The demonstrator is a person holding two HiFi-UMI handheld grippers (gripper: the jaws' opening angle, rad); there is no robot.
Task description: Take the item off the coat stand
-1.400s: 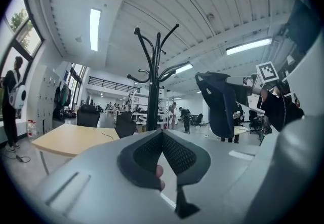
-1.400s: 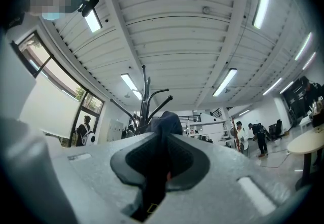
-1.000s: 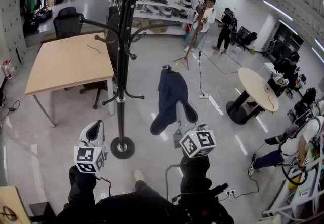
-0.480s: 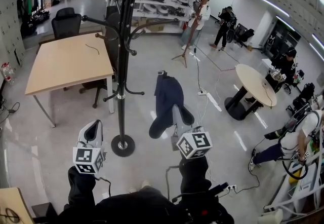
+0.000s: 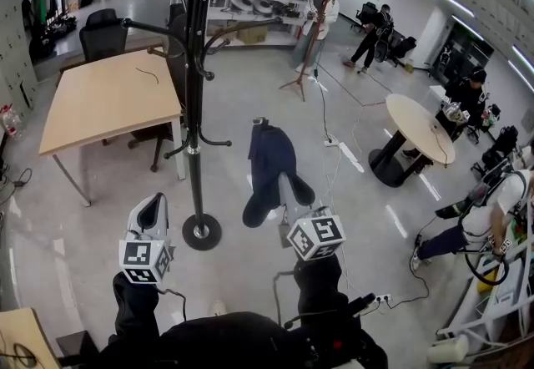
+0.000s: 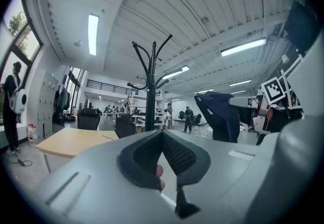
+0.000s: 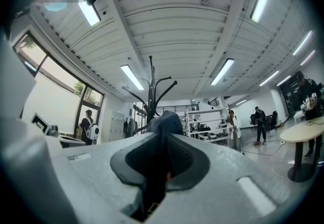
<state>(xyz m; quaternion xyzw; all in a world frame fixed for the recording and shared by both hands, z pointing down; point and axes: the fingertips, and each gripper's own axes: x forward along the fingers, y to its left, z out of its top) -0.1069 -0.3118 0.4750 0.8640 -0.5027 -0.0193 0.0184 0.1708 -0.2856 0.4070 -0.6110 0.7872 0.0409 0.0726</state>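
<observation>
The black coat stand rises left of centre in the head view, its hooks bare. A dark blue jacket hangs free of the stand, to its right, with my right gripper shut on its fabric. In the right gripper view the dark cloth fills the gap between the pads of the right gripper, and the stand shows behind. My left gripper sits low, just left of the stand's base. In its own view the left gripper is shut on nothing; the jacket hangs at right.
A wooden table and an office chair stand behind the stand at left. A round table is at right, with cables across the floor. People stand at the back and one crouches at far right.
My right gripper has sunk a little with the jacket still in it, and the jacket hangs slightly further from the stand. The left gripper has barely shifted.
</observation>
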